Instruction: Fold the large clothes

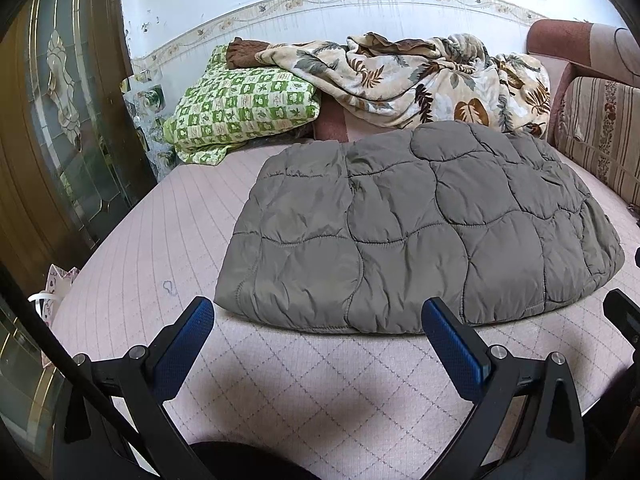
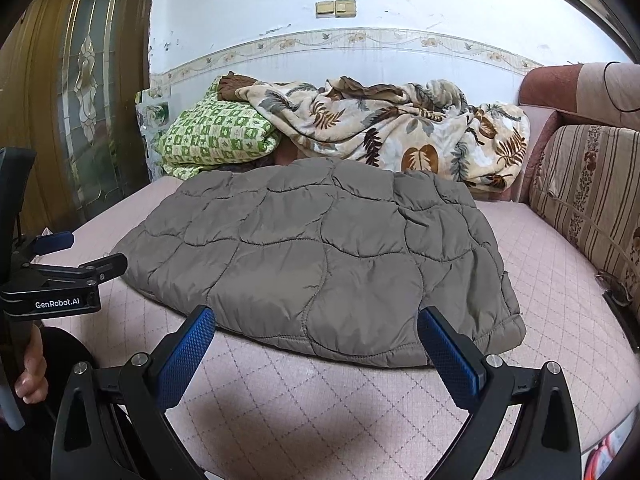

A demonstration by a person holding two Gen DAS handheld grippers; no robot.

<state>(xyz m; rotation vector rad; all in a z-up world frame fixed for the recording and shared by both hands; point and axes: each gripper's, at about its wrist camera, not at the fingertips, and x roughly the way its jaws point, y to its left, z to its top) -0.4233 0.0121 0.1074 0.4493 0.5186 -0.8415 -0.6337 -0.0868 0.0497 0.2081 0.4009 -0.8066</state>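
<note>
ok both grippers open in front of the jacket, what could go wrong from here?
1. The grey quilted jacket is puffy and slick-looking; a pinch at its near hem may catch only the top layer, so the fold could come apart.
2. The left gripper and right gripper sit close side by side, so they may collide when closing in.
3. The far edge lies against the leaf-print blanket; lifting could drag it along.
</note>
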